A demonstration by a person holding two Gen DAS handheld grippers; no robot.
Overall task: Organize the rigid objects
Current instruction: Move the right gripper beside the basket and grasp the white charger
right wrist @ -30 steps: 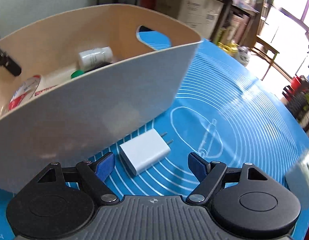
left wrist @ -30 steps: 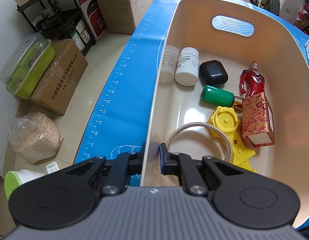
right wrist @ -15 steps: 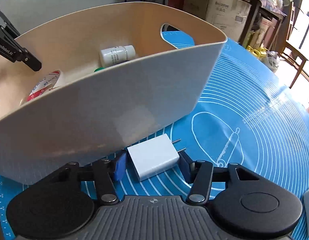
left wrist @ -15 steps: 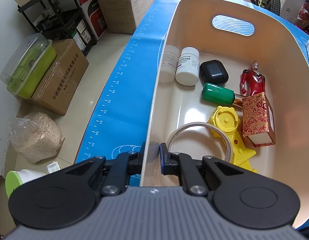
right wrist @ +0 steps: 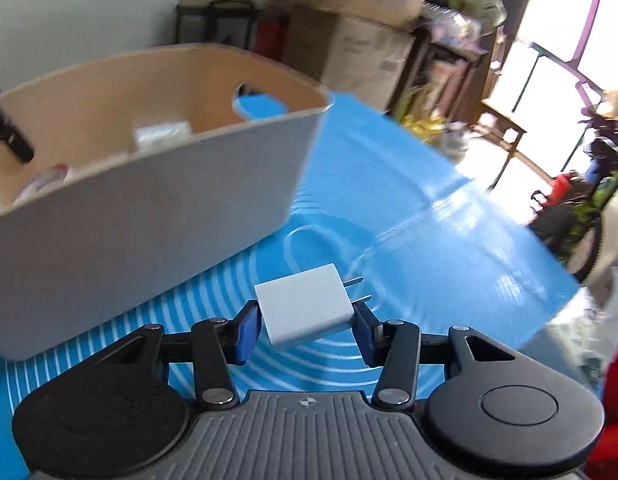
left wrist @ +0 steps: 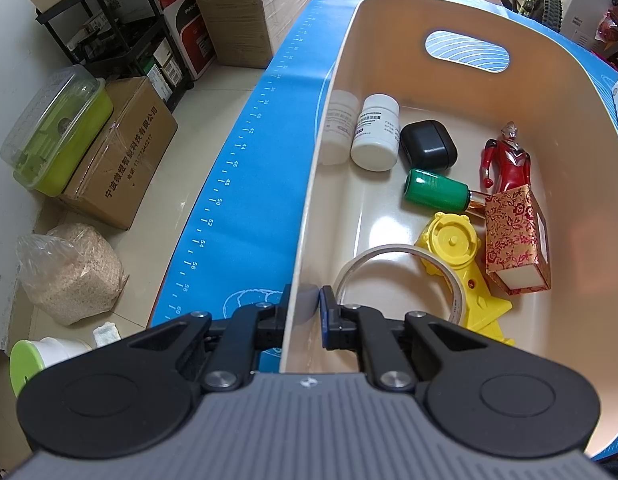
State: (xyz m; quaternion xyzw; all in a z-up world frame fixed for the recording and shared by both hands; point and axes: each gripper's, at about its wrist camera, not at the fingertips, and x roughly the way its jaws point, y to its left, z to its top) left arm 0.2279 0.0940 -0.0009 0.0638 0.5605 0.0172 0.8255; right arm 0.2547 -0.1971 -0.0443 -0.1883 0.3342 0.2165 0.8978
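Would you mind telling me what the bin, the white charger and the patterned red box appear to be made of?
Bin: probably moulded plastic, smooth semi-gloss cream inside, with soft reflections and rounded corners. Charger: likely hard matte white plastic, crisp edges, with two metal prongs. Red box: looks like card wrapped in brocade-style fabric or printed paper; the floral pattern leaves it open.

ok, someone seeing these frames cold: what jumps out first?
The white charger, clamped between the right gripper's blue pads just off the blue mat, beside the tub. Then the left gripper pinching the beige tub's near wall, with the red figure and yellow toy bright inside.
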